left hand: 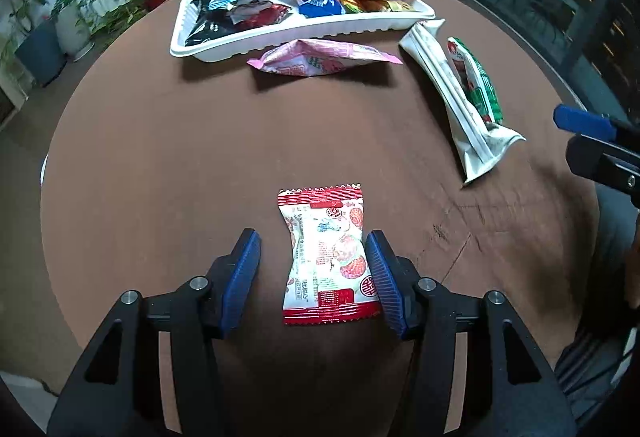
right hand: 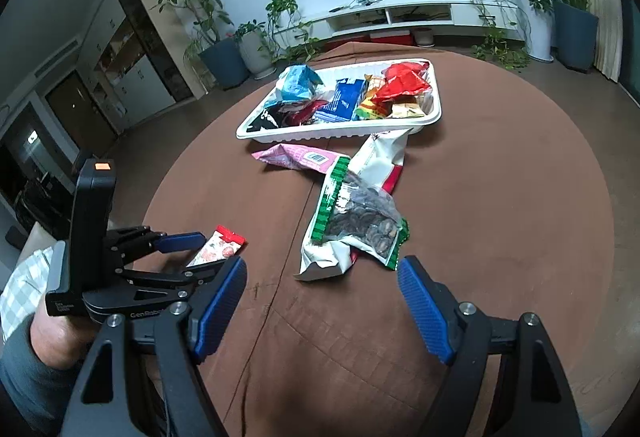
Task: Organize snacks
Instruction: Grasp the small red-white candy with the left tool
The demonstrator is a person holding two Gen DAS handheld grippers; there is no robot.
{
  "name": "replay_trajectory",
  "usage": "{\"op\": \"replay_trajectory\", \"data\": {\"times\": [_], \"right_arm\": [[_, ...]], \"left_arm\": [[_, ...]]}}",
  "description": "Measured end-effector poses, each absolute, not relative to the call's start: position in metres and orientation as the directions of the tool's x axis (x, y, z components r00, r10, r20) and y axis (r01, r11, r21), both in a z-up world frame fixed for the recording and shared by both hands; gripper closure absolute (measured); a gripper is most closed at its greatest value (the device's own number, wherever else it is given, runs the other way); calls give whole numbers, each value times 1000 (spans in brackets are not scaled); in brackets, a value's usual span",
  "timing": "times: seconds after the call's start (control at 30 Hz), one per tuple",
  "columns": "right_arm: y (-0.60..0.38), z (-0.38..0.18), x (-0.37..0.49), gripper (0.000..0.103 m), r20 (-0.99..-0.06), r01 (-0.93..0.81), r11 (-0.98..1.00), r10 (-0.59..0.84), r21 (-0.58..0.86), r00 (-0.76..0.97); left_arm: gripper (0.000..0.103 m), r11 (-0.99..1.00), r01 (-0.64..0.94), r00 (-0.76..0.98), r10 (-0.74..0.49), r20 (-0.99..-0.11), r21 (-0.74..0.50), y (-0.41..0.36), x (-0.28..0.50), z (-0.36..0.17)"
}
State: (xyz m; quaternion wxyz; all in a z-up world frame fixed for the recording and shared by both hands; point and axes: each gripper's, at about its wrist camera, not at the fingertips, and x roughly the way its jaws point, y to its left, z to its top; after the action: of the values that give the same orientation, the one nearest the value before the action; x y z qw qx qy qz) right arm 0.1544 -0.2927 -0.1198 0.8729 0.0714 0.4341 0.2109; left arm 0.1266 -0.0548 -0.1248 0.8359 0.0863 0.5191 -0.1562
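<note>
A small red-and-white snack packet [left hand: 328, 253] lies flat on the brown round table [left hand: 160, 157], between the blue pads of my left gripper [left hand: 312, 257]. The right pad touches the packet's edge; the left pad stands a little off it. The right wrist view shows the same packet [right hand: 218, 247] in the left gripper [right hand: 204, 255]. My right gripper [right hand: 320, 297] is open and empty, hovering just short of a green-edged clear bag of dark snacks [right hand: 360, 221] that lies on a white bag [right hand: 380, 157]. It also shows at the left wrist view's right edge as the right gripper [left hand: 576, 137].
A white tray [left hand: 280, 41] full of several coloured snack bags sits at the table's far side, seen also as the tray [right hand: 320, 135]. A pink packet [left hand: 324, 57] lies just in front of it. Potted plants and a TV shelf stand beyond the table.
</note>
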Motion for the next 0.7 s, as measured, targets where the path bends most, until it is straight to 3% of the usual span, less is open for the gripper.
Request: {"op": "replay_trajectory", "data": {"times": [0.1, 0.3, 0.7], "right_arm": [[-291, -119, 157, 22, -742, -331, 903, 418, 274, 524], [-289, -116, 171, 22, -781, -438, 885, 384, 159, 493], [-278, -131, 204, 22, -830, -670, 742, 371, -5, 417]], "left_arm": [[50, 929, 370, 401, -172, -900, -13, -55, 128, -125], [68, 913, 408, 384, -179, -906, -7, -57, 131, -123], [70, 910, 414, 378, -206, -903, -34, -53, 131, -122]]}}
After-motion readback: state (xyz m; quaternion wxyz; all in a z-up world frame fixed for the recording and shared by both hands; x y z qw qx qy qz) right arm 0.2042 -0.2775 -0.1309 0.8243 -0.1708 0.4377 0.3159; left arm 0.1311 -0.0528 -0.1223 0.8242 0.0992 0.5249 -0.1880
